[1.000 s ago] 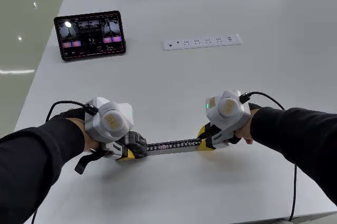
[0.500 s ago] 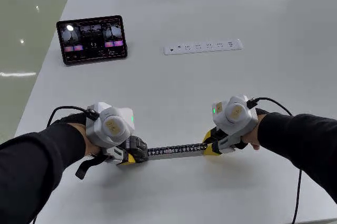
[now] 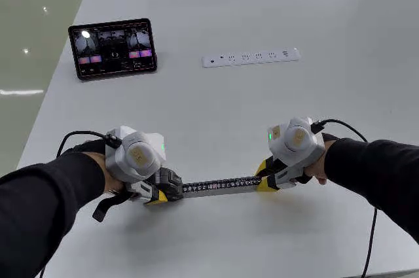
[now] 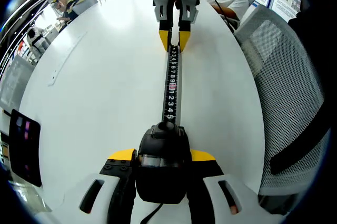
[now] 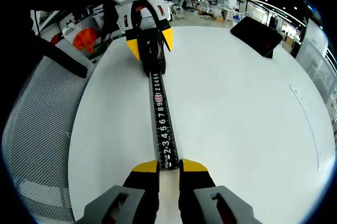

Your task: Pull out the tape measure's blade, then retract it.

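A black tape measure case (image 3: 170, 184) rests on the white table (image 3: 216, 108) near its front edge. My left gripper (image 3: 160, 190) is shut on that case (image 4: 162, 168), one yellow-tipped jaw on each side. The numbered blade (image 3: 221, 186) runs flat along the table to the right, out to my right gripper (image 3: 264, 183). In the right gripper view, my right gripper (image 5: 169, 166) is shut on the blade's tip, and the blade (image 5: 159, 113) leads away to the case (image 5: 153, 55) held by the left gripper (image 5: 150, 42). The left gripper view faces the right gripper (image 4: 174, 38) at the blade's (image 4: 171, 84) far end.
A tablet (image 3: 112, 48) stands propped at the table's back left, and a white power strip (image 3: 251, 56) lies further back at centre. A mesh chair (image 4: 287, 71) stands beside the table's front edge. Black cables (image 3: 364, 239) trail from both grippers.
My right gripper has moved a little to the right with the blade's tip, so a slightly longer stretch of blade is out. The left gripper and the case have stayed put.
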The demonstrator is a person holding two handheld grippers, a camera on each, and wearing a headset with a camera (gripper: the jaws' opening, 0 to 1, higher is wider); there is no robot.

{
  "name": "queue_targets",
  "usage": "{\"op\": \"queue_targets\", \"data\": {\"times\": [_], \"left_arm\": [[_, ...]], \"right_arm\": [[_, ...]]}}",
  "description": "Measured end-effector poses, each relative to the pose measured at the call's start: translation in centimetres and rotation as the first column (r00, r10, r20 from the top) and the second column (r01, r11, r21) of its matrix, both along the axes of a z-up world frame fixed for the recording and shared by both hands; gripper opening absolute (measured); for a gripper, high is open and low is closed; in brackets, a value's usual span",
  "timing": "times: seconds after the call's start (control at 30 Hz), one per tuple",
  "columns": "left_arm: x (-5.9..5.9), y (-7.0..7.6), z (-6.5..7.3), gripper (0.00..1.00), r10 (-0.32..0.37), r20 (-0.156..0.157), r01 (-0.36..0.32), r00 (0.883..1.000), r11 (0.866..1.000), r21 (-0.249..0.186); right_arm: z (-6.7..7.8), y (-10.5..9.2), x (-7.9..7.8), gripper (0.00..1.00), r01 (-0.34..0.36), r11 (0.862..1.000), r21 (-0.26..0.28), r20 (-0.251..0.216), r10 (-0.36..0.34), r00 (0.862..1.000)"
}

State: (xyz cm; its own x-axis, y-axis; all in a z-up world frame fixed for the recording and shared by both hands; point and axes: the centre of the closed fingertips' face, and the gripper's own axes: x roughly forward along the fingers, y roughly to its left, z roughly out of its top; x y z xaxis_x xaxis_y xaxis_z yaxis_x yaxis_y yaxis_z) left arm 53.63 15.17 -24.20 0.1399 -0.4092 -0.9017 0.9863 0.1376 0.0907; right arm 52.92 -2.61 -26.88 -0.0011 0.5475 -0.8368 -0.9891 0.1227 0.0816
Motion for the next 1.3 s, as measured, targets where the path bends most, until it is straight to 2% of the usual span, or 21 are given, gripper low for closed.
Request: {"op": "queue_targets", "data": {"times": [0.4, 1.3], "left_arm": [[0.0, 0.0, 0.0, 0.32, 0.000, 0.000, 0.000, 1.000, 1.000, 0.001], [0.0, 0.0, 0.0, 0.32, 0.004, 0.002, -0.004, 1.000, 1.000, 0.002]], "right_arm": [[0.1, -0.8, 0.0, 0.09, 0.010, 1.000, -0.006, -0.001, -0.010, 1.000], [0.1, -2.6, 0.1, 0.09, -0.016, 0.999, -0.032, 0.017, 0.017, 1.000]]}}
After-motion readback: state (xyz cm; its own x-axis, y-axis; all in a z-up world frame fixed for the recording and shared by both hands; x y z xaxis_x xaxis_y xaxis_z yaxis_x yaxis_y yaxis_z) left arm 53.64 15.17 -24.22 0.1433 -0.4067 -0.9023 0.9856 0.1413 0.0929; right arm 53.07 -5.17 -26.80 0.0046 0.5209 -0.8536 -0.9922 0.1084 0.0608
